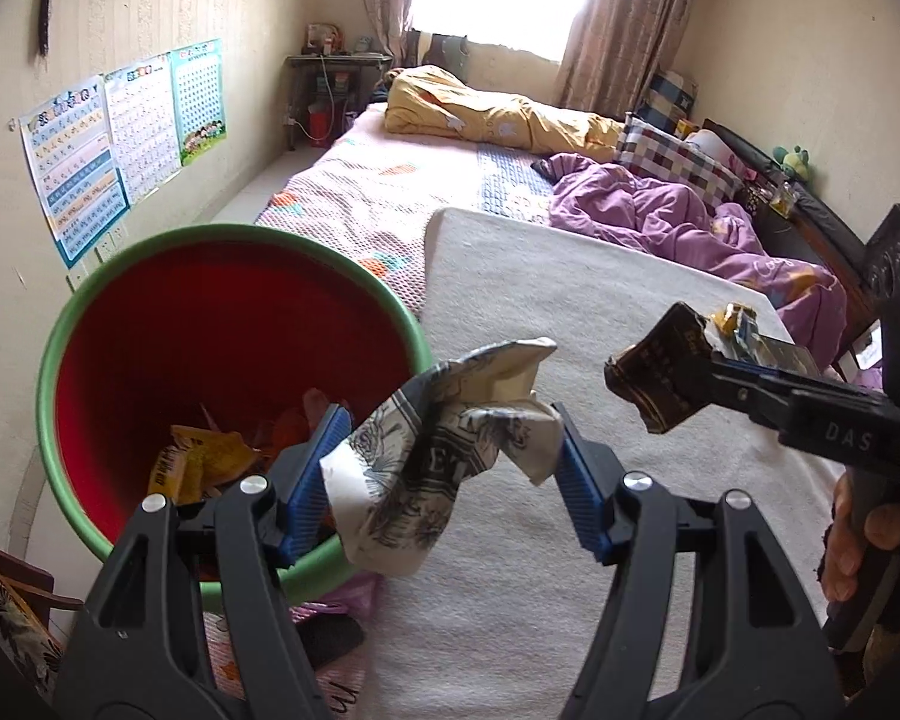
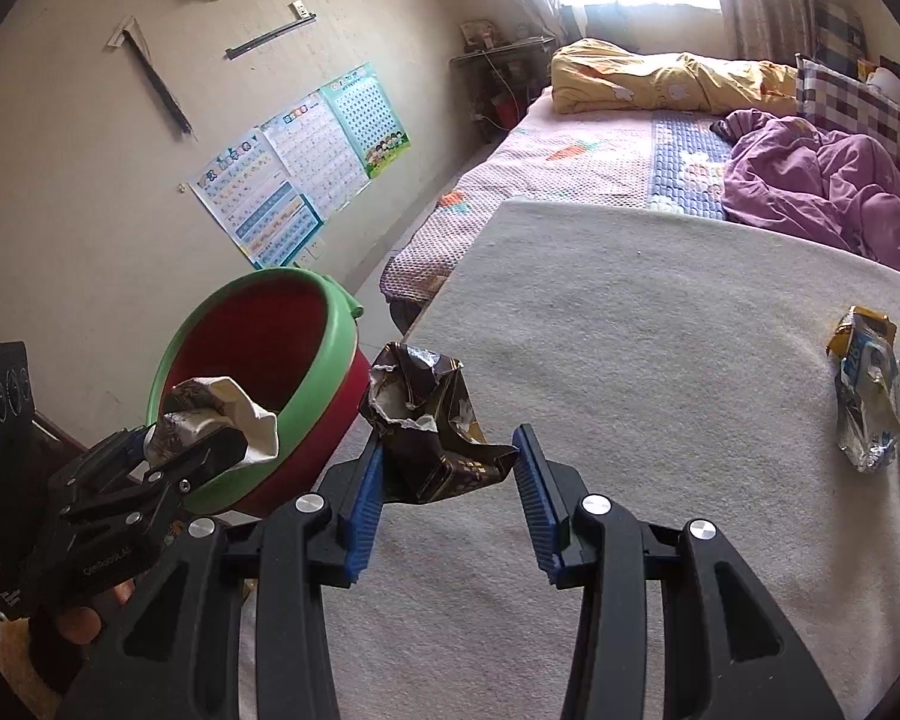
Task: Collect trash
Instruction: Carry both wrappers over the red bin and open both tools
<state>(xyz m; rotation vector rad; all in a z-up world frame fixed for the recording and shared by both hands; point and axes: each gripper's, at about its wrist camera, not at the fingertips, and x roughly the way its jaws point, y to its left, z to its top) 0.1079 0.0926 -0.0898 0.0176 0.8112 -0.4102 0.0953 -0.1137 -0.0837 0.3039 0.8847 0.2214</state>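
Both grippers carry trash: the left gripper (image 1: 444, 450) clamps a crumpled paper (image 1: 438, 450), the right gripper (image 2: 447, 468) a brown wrapper (image 2: 432, 432), next needing release over the bucket (image 1: 78, 324) at lower left.

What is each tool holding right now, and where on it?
Left tool: crumpled white printed wrapper, pinched across its middle. Right tool: crumpled dark brown wrapper, gripped at its lower end.

"DAS" stands in pale letters on the black right gripper (image 1: 654, 387); the wall posters' (image 1: 120, 138) print is too small to read.
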